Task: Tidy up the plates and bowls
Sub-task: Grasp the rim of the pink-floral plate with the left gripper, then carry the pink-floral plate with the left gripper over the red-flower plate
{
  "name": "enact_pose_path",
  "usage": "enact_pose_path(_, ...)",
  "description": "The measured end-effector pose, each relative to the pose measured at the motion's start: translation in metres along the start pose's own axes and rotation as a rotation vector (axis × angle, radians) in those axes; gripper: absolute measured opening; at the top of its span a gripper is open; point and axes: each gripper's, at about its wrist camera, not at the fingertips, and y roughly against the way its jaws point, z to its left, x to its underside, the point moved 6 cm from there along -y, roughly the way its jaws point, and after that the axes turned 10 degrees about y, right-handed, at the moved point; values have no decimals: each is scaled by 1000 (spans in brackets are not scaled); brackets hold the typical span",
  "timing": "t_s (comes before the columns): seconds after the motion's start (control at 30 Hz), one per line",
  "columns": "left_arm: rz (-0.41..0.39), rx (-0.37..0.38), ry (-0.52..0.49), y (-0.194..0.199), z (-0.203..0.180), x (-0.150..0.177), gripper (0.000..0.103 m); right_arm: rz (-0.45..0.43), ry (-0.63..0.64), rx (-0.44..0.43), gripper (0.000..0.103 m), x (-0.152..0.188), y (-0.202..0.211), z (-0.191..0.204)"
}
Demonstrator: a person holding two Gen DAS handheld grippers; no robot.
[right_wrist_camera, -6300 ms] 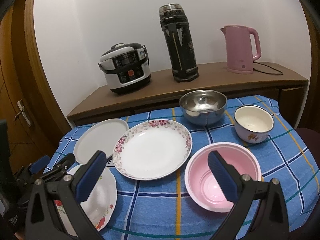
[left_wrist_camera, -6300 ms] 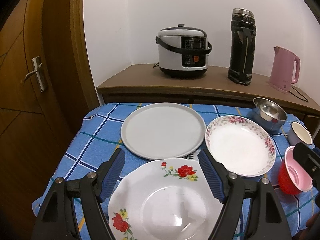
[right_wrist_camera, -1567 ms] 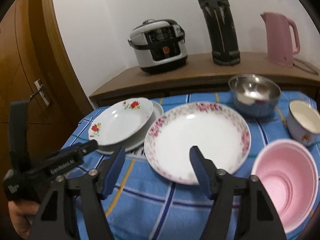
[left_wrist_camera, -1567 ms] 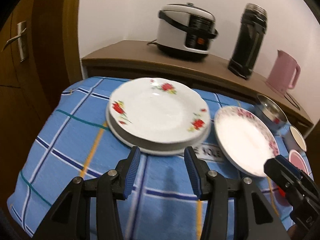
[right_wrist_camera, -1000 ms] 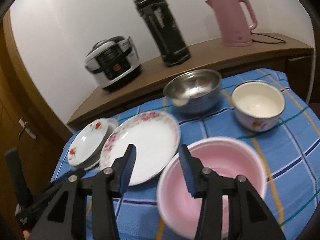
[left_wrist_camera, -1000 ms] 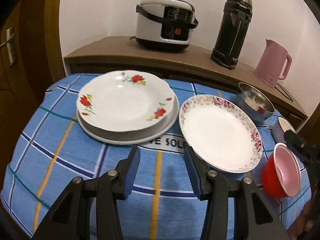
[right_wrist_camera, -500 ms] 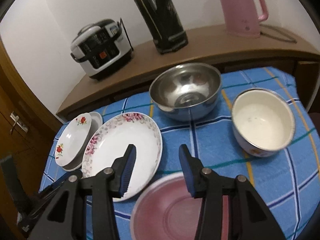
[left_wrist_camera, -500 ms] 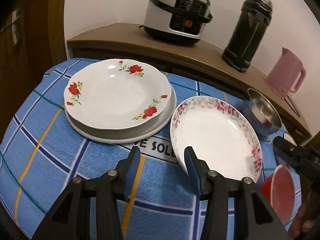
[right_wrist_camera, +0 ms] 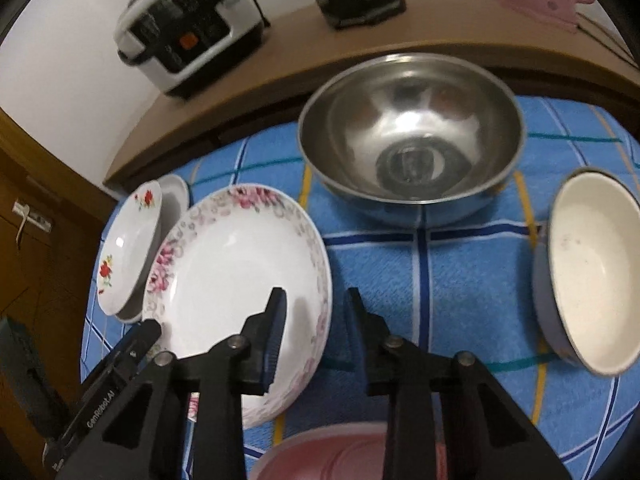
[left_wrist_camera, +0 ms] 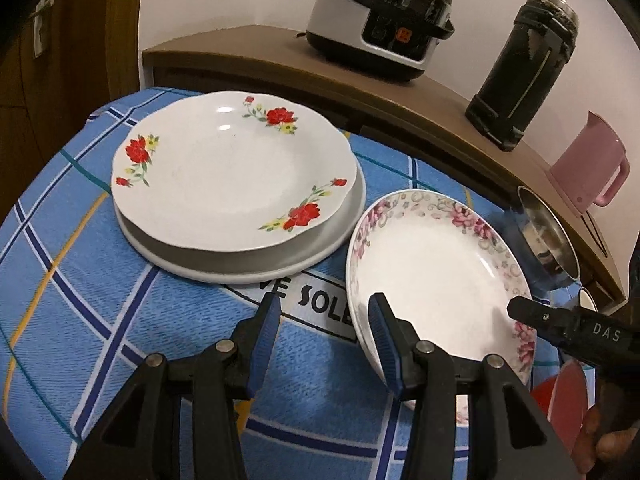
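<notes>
A red-flowered plate [left_wrist_camera: 224, 176] lies on a plain grey plate [left_wrist_camera: 320, 240] at the table's left; both also show in the right wrist view [right_wrist_camera: 128, 248]. A pink-rimmed plate [left_wrist_camera: 432, 276] [right_wrist_camera: 236, 272] lies right of them. My left gripper [left_wrist_camera: 324, 312] is open and empty at that plate's near-left rim. My right gripper [right_wrist_camera: 314, 300] is open and empty, its jaws straddling the plate's right rim. A steel bowl [right_wrist_camera: 408, 140], a cream enamel bowl [right_wrist_camera: 592, 264] and a pink bowl [right_wrist_camera: 340, 456] stand to the right.
A blue checked cloth [left_wrist_camera: 80, 300] covers the table. Behind it a wooden shelf [left_wrist_camera: 248, 44] carries a rice cooker [left_wrist_camera: 380, 20], a black flask [left_wrist_camera: 524, 68] and a pink kettle [left_wrist_camera: 588, 168]. A wooden door [left_wrist_camera: 48, 40] is at the left.
Both grippers have moved in on the pink-rimmed plate. The right gripper passed forward over the pink bowl and its jaws now straddle the plate's right rim; the left reached its near-left rim.
</notes>
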Motion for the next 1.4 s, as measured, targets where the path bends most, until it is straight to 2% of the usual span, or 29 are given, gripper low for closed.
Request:
enact_pose_path(0.2,-12,3,17,-5,3,-4,48,49,30,-17,17,-1,-11,2)
enact_pose_path(0.53,16,68,17,-9,-8,-3,48,67,66,-33,16,-4,-16,4)
enact_pose_path(0.7,28,117,50,-12,-11,-3,40,81,76,-54,16,-5,-17,3)
enact_pose_path(0.73,38,133,52,-13,-13,-2,31,81,82,-55,16,-6,-17,4)
enact_pose_path(0.83,35,121,14,-15,-20,0,30,80,95,-50,17,-6,-17,5)
enact_pose_path(1.03,23,133,6,-10,-19,-1,30,75,110,-42,16,-1,-15,10)
enact_pose_path(1.13,7,133,-7,-5,-19,-3,30,57,112,-38,17,2,-8,14)
enact_pose_path(1.4,-23,154,-37,17,-14,-5,30,-58,171,18,17,2,26,35)
